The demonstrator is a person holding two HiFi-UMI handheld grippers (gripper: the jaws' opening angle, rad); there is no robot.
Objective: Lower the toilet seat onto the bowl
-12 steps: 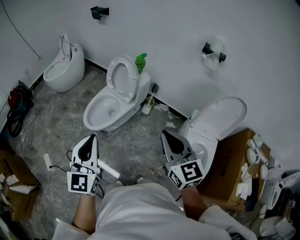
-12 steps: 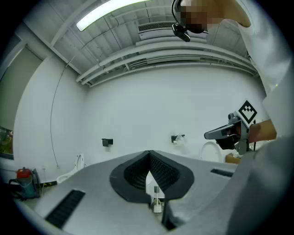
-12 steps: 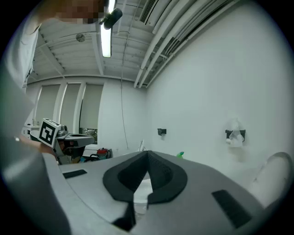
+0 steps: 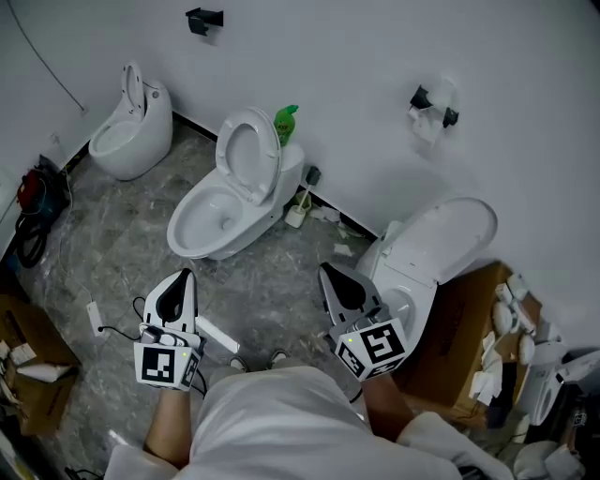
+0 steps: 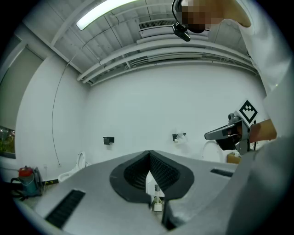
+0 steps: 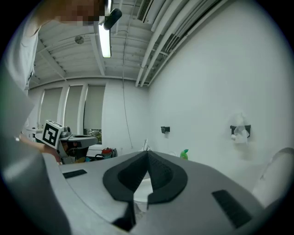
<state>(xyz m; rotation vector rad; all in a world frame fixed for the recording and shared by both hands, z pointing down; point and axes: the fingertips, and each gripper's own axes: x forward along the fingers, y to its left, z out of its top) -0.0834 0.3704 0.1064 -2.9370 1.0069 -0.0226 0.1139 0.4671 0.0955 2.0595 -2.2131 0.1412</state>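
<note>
The person is standing back from the fixtures, holding the left gripper (image 4: 184, 275) at the lower left of the head view and the right gripper (image 4: 325, 268) at lower centre. Both are pointing roughly level, with the jaws pressed together and nothing between them. The white oval toilet seat (image 4: 247, 155) is standing raised at upper centre, above the bowl of the white ceramic middle toilet (image 4: 211, 220), well apart from both grippers.

The step in hand is judged to be the approach. To do it well, the person should be moving closer, hooking one closed gripper behind the seat's top edge and tipping it forward gently. A gripper should then be supporting the seat from beneath so that it is settling on the rim rather than dropping. The green plastic bottle (image 4: 284, 123) just beside the seat should be left undisturbed.

Counting left to right:
- three toilets: the small white toilet (image 4: 129, 131) at upper left, the middle one, and the white toilet with a wide lid (image 4: 441, 239) at right
- two black wall brackets (image 4: 202, 19)
- one green bottle
- one brown cardboard box (image 4: 464, 342)
- two grippers
</note>
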